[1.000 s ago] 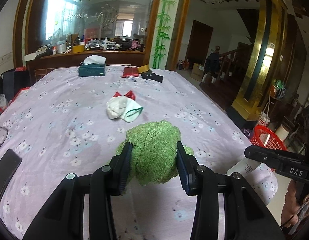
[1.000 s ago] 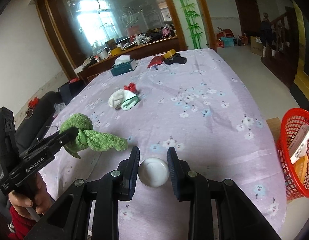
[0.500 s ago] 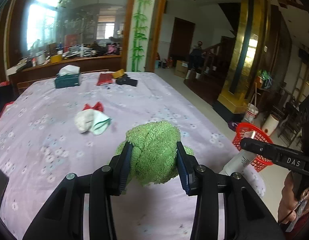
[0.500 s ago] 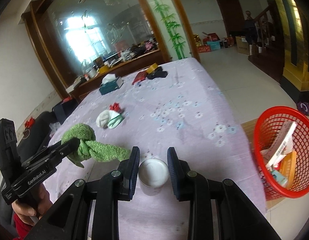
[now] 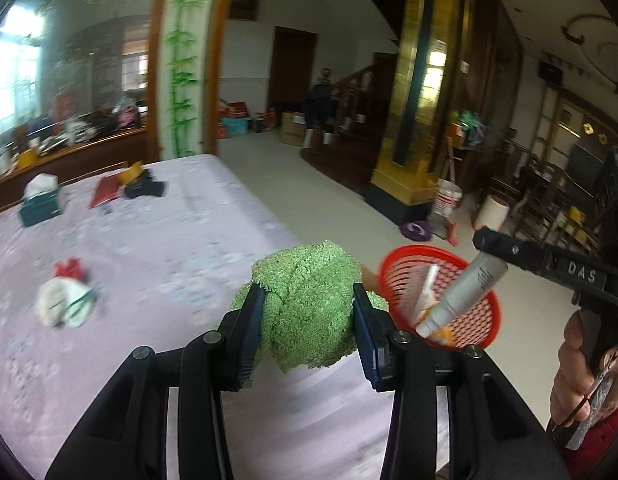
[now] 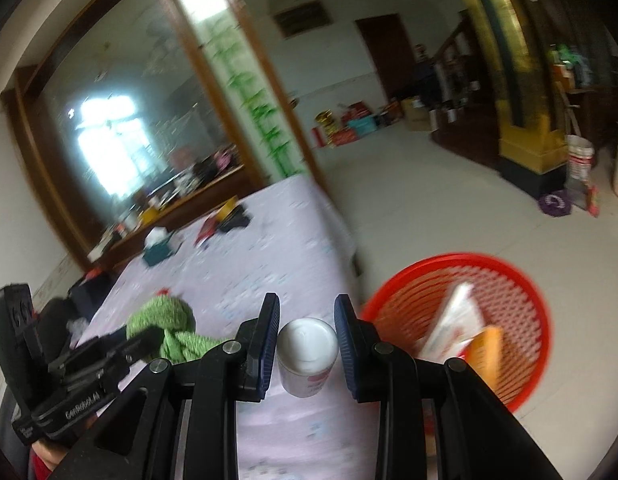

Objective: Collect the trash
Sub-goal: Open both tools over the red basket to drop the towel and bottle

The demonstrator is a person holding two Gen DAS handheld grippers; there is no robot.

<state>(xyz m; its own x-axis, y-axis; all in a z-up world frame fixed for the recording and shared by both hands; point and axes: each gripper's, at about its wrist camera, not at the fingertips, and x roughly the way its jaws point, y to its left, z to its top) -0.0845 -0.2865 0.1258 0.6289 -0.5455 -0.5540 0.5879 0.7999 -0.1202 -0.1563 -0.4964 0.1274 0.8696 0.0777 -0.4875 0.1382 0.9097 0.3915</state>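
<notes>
My left gripper (image 5: pixel 309 320) is shut on a bunched green cloth (image 5: pixel 309 308), held above the right part of the lilac flowered table (image 5: pixel 169 248). My right gripper (image 6: pixel 307 334) is shut on a white bottle (image 6: pixel 307 350), seen cap-first between the pads. In the left wrist view that bottle (image 5: pixel 465 292) hangs tilted over the red mesh basket (image 5: pixel 481 316). The red basket (image 6: pixel 521 308) stands on the floor past the table's right edge and holds several packets. The green cloth (image 6: pixel 165 324) and left gripper show at lower left in the right wrist view.
On the table lie a white and mint cloth with a red bow (image 5: pixel 65 304), a teal tissue box (image 5: pixel 41 204), a red packet (image 5: pixel 105 192) and a dark object (image 5: pixel 145 188). Past the basket are tiled floor (image 5: pixel 317 200), a gold pillar (image 5: pixel 413 120) and buckets (image 5: pixel 447 200).
Both grippers have swung to the right with their loads. The red basket has come from the frame's edge to just beyond the fingers, and the table items have slid left.
</notes>
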